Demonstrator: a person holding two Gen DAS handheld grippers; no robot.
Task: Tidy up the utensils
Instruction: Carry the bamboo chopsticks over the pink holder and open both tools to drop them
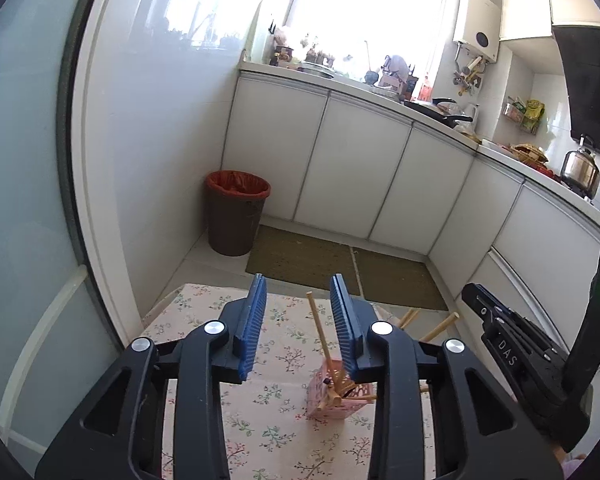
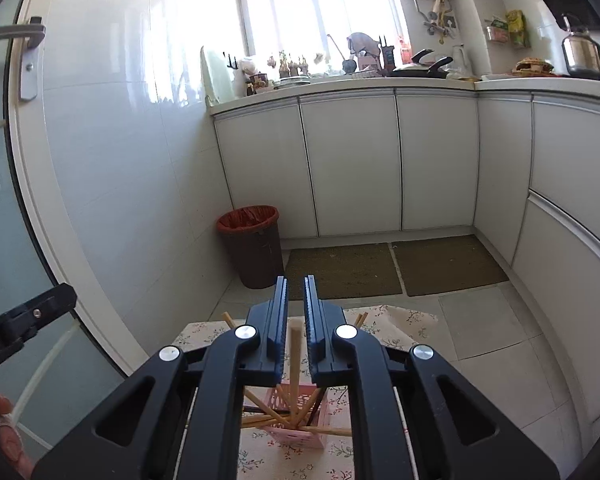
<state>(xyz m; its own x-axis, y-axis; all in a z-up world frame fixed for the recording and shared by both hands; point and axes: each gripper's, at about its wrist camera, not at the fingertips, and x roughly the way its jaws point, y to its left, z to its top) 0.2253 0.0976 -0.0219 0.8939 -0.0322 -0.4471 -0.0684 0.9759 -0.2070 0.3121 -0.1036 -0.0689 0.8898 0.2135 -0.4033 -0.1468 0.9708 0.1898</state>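
Several wooden chopsticks (image 2: 278,412) stood and leaned in a pink holder (image 2: 300,436) on the floral tabletop (image 1: 204,432). Left gripper (image 1: 299,326) spread, empty; right gripper (image 2: 296,320) pinching one upright chopstick (image 2: 295,354) above the holder.

Strong daylight floods through the window (image 1: 364,12), blowing it out to white and casting glare on the glossy wall tiles (image 2: 140,80), while both sharp fisheye views bow straight lines and darken at the corners.
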